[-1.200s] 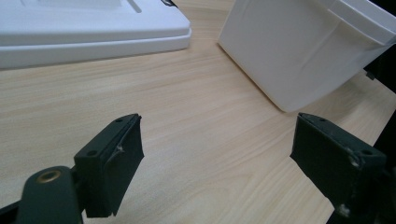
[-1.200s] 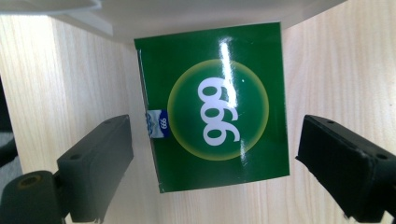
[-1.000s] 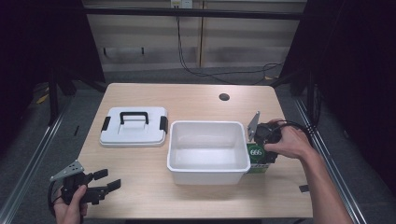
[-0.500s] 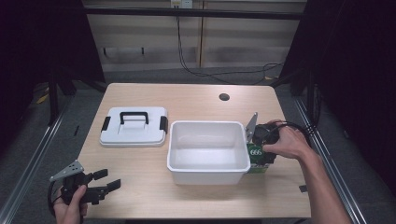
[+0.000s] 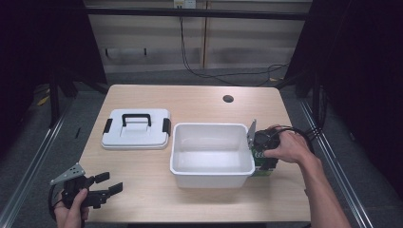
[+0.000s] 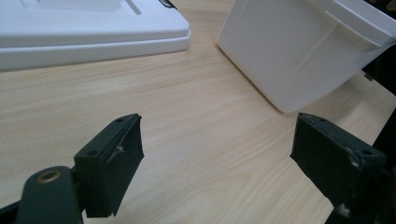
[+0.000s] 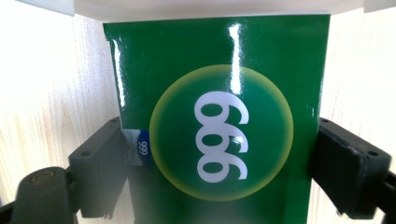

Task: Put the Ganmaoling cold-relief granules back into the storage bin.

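A glossy green box point(image 7: 219, 70) with "666" printed in a yellow-green circle stands on the table against the right wall of the white bin point(image 5: 211, 126). My right gripper point(image 7: 219, 154) has a jaw pressed on each side of this box point(image 5: 261, 172), and a hand holds the gripper point(image 5: 263, 159) from the right. At the table's near left corner my left gripper point(image 5: 111, 183) rests open, its jaws wide apart over bare wood point(image 6: 219, 140). The bin point(image 6: 299, 51) looks empty inside.
A white lid with a black handle and side clips point(image 5: 136, 135) lies flat left of the bin, and its edge point(image 6: 93, 32) shows ahead of the left gripper. A cable hole point(image 5: 228, 99) sits at the far right of the table top.
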Demonstrator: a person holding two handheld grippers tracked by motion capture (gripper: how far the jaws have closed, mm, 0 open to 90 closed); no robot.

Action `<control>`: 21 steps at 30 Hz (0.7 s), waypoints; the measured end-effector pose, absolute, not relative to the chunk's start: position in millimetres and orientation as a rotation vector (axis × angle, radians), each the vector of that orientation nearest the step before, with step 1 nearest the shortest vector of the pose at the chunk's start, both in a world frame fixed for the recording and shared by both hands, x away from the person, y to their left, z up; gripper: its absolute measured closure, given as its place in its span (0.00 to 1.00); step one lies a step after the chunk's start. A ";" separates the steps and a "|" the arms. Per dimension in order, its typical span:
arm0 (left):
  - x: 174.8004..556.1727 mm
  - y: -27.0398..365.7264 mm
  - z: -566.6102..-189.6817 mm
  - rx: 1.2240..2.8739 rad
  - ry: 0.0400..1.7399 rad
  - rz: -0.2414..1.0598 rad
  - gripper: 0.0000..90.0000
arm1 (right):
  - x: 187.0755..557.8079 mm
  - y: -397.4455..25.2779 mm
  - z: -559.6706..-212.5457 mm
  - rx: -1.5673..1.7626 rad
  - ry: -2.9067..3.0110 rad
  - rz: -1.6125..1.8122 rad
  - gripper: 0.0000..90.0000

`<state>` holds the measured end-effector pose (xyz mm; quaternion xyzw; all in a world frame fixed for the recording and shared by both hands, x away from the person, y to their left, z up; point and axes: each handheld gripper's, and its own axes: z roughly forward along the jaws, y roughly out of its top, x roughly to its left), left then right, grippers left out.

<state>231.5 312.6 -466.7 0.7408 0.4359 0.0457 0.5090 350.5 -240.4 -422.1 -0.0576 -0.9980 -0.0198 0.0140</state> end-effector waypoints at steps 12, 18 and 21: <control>231.5 311.9 -466.6 1.784 1.050 0.105 0.18 | 349.3 -246.2 -412.6 -0.215 -3.101 -0.054 0.18; 231.7 311.9 -466.5 1.786 1.049 0.105 0.18 | 346.4 -252.9 -402.1 -0.249 -3.097 -0.056 0.18; 231.7 312.1 -466.4 1.784 1.048 0.104 0.18 | 345.4 -254.2 -398.8 -0.260 -3.103 -0.033 0.18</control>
